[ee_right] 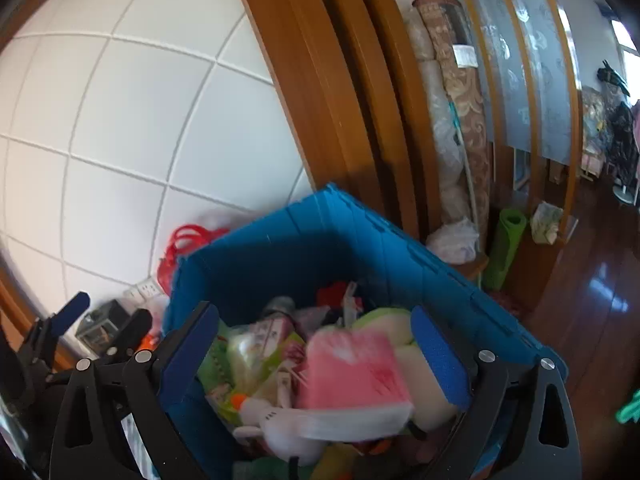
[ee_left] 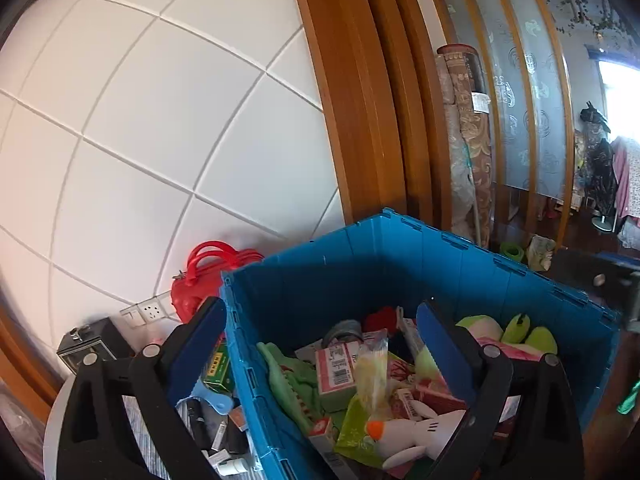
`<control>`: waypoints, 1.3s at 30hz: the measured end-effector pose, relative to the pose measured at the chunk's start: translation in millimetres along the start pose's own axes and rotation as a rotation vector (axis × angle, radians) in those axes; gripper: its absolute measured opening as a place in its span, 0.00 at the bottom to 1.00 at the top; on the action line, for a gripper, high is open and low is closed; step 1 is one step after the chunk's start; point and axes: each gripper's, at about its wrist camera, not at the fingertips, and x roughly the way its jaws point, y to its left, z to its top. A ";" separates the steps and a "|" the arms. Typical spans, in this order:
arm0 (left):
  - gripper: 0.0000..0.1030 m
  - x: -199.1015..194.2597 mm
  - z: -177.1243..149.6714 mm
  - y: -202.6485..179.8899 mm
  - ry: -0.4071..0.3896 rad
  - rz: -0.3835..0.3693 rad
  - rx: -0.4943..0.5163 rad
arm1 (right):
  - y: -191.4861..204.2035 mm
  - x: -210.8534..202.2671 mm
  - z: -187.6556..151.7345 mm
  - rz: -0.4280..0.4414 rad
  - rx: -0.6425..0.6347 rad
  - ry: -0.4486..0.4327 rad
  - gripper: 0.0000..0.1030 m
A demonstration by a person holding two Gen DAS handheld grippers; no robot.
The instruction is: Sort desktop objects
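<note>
A blue crate (ee_left: 400, 264) of ribbed, matt plastic holds soft plush toys (ee_left: 420, 432) and a glossy crinkled wrapper (ee_left: 372, 372). The pink pack (ee_right: 356, 376) looks smooth — film-wrapped. Behind, white wall tiles (ee_left: 140, 120) have a satin sheen, the door frame (ee_left: 352, 100) is varnished wood, and the floor (ee_right: 600, 280) is dark, glossy wood.

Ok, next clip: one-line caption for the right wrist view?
Open right tongs above a blue crate heaped with toys and packets, a blurred pink pack between the fingers.
</note>
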 end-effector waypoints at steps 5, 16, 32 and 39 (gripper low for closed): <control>0.95 -15.8 -6.9 7.4 -0.057 0.049 -0.005 | 9.8 -36.6 -5.5 0.030 -0.024 -0.104 0.99; 0.96 -89.6 -65.1 64.3 -0.188 0.079 -0.042 | 74.0 -120.7 -82.5 -0.056 -0.153 -0.308 1.00; 0.99 -191.9 -163.5 142.5 -0.135 0.011 -0.054 | 171.4 -189.0 -199.2 -0.121 -0.155 -0.243 1.00; 0.99 -209.1 -193.7 150.4 -0.077 0.068 -0.075 | 175.3 -195.3 -206.7 -0.092 -0.214 -0.227 1.00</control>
